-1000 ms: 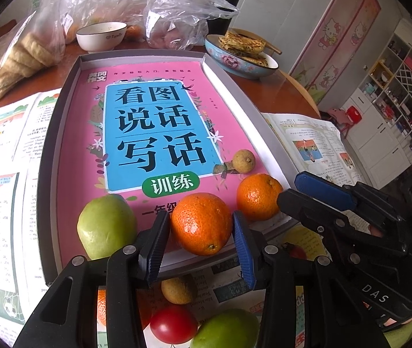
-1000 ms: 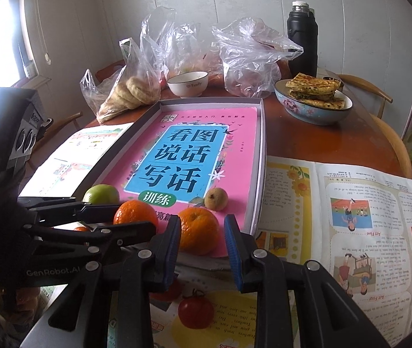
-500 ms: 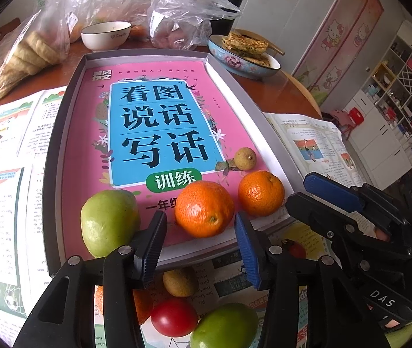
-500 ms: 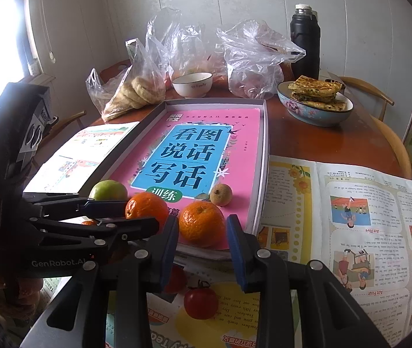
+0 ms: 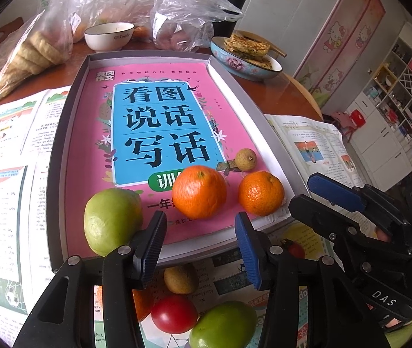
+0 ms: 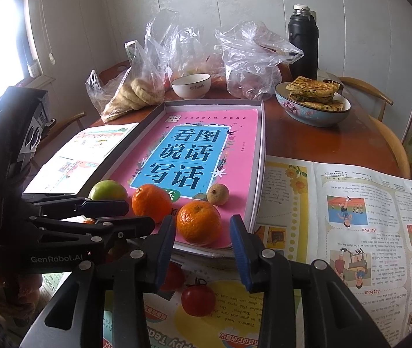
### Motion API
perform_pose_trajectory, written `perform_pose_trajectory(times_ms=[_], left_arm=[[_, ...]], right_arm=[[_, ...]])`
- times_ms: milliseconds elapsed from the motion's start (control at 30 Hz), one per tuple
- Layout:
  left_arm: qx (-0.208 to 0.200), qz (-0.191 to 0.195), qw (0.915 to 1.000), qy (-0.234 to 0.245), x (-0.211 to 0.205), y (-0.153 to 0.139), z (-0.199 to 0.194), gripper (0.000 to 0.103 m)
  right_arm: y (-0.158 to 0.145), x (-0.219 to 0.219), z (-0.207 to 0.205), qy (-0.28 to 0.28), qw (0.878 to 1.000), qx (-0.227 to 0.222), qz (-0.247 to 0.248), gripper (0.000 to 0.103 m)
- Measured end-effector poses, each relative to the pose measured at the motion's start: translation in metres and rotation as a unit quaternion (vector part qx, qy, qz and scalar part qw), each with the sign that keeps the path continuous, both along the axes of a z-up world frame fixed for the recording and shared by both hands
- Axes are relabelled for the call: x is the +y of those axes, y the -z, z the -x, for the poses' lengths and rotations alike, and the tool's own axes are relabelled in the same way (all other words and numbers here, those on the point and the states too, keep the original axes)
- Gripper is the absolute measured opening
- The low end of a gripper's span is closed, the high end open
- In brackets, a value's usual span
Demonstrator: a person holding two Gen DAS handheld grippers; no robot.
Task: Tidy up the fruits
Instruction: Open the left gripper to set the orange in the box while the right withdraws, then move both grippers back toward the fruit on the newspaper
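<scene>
On the pink book, two oranges are faced by the left gripper and right gripper, both spread and empty.

Orange fruit half hidden behind left tongs; bag contents blurred.

Two oranges, a green fruit and a longan lie in the tray. A tomato lies outside, below it.

Wooden table; grey tray; bowls; bags; flask; open papers.
</scene>
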State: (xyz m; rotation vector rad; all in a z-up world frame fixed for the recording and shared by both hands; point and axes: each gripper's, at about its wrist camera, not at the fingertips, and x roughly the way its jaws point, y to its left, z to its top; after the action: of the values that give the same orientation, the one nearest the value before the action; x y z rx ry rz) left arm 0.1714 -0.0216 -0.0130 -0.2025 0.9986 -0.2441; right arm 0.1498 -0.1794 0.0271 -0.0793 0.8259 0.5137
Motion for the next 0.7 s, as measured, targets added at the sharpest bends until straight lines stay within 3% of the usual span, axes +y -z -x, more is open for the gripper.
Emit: perform_pose_trajectory(times_ms=[467, 700], left_arm=[[-0.027, 0.008, 0.9994, -0.019, 0.012, -0.019, 0.014, 0.074], [-0.047, 0.010, 0.9984, -0.029, 0.023, -0.033, 0.027, 0.076]], right_arm=[[-0.003, -0.002, 0.001, 0.005, 1.000, -0.008, 0.002, 0.047], [-0.005, -0.002, 0.004, 0.003, 1.000, -0.011, 0.002, 0.048]])
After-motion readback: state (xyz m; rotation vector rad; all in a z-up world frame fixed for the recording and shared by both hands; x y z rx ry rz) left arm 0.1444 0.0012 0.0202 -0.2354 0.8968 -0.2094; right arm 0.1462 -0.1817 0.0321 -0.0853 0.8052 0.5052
